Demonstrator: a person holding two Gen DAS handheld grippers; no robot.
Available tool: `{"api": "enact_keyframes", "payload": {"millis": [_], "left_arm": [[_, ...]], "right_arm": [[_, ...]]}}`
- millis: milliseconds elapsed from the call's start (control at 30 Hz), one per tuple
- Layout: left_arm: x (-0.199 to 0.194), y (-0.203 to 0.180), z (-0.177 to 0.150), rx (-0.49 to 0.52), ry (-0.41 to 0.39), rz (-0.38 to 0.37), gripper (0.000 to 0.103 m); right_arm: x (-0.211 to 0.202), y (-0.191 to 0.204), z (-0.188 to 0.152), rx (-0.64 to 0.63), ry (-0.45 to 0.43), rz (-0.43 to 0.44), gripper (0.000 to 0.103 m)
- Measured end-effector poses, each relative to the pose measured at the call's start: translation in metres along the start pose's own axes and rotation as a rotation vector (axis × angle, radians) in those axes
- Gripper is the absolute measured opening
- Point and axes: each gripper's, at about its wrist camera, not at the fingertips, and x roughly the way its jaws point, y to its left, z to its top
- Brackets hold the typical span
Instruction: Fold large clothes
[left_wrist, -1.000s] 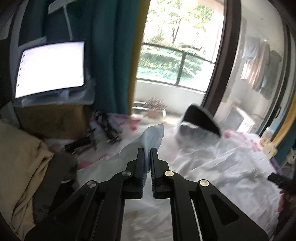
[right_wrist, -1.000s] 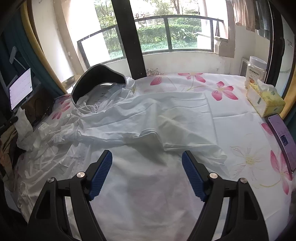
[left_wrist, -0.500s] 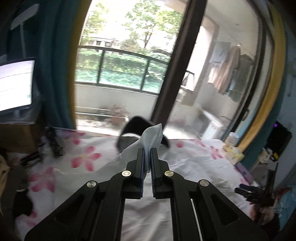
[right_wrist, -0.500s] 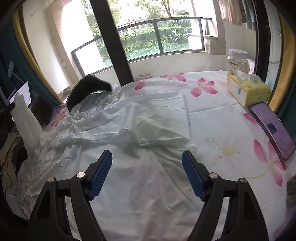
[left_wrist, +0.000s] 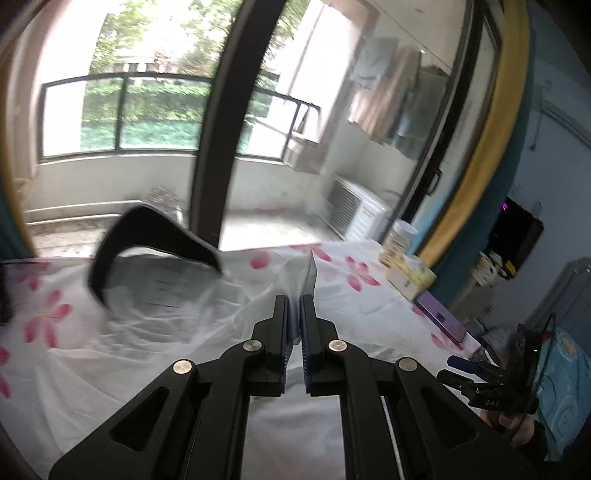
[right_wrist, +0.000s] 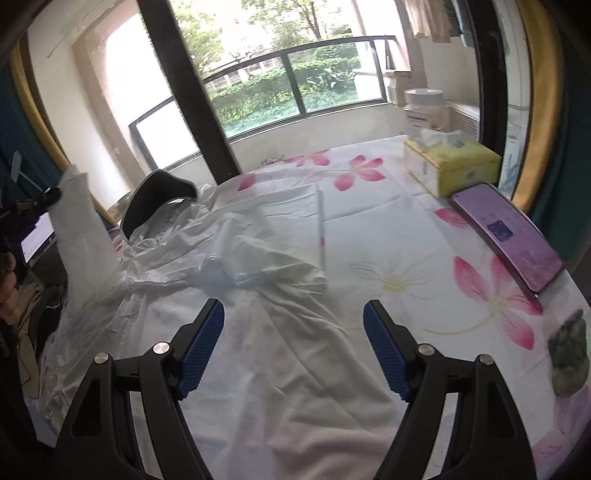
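Observation:
A large white garment (right_wrist: 258, 332) lies spread over the flowered tablecloth (right_wrist: 406, 229). A black curved piece (right_wrist: 159, 192) sits at its far end and also shows in the left wrist view (left_wrist: 147, 236). My left gripper (left_wrist: 294, 299) is shut on a corner of the white garment (left_wrist: 303, 273), which sticks up past the fingertips. From the right wrist view, that lifted cloth (right_wrist: 77, 236) hangs in a tall fold at the table's left side. My right gripper (right_wrist: 293, 310) hovers open above the garment's middle, with nothing between its blue pads (right_wrist: 201, 347).
On the table's right side are a yellow tissue box (right_wrist: 450, 162), a jar (right_wrist: 424, 107), a purple phone (right_wrist: 509, 236) and a small green figure (right_wrist: 569, 354). A lit screen (right_wrist: 37, 240) stands at far left. A window with a dark post (right_wrist: 188, 92) is behind the table.
My left gripper has swung to the right across the table with the garment corner still pinched. The right gripper has drifted over the garment and stays open.

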Motion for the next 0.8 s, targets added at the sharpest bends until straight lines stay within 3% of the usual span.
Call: {"api": "enact_keyframes", "payload": {"millis": [233,367,400,467,500,533,667,800], "left_arm": [[0.074,-0.034,-0.014,0.047,0.098,-0.034,0.008],[0.117,-0.044,-0.029,0.029,0.203,-0.079,0.008],[0.123,-0.046,-0.033,0.023,0.223,-0.083,0.015],[0.134,-0.048,-0.044,0.007,0.272,-0.108,0.042],[0.134,-0.049,-0.048,0.000,0.282,-0.117,0.059],[0.132,-0.048,-0.052,-0.003,0.285,-0.123,0.063],[0.106,-0.027,-0.063,-0.025,0.287,-0.102,0.063],[0.065,0.024,-0.067,-0.084,0.244,-0.004,0.063]], "right_arm": [[-0.009,-0.015,-0.004,0.029,-0.011,-0.020,0.078],[-0.012,-0.021,-0.005,0.038,-0.009,-0.034,0.078],[-0.012,-0.023,-0.005,0.042,-0.008,-0.038,0.078],[-0.012,-0.025,-0.005,0.047,-0.008,-0.043,0.078],[-0.012,-0.026,-0.005,0.048,-0.007,-0.045,0.078],[-0.012,-0.026,-0.004,0.048,-0.006,-0.047,0.078],[-0.006,-0.024,-0.002,0.039,0.005,-0.043,0.078],[0.011,-0.012,0.003,0.006,0.034,-0.026,0.078]]}}
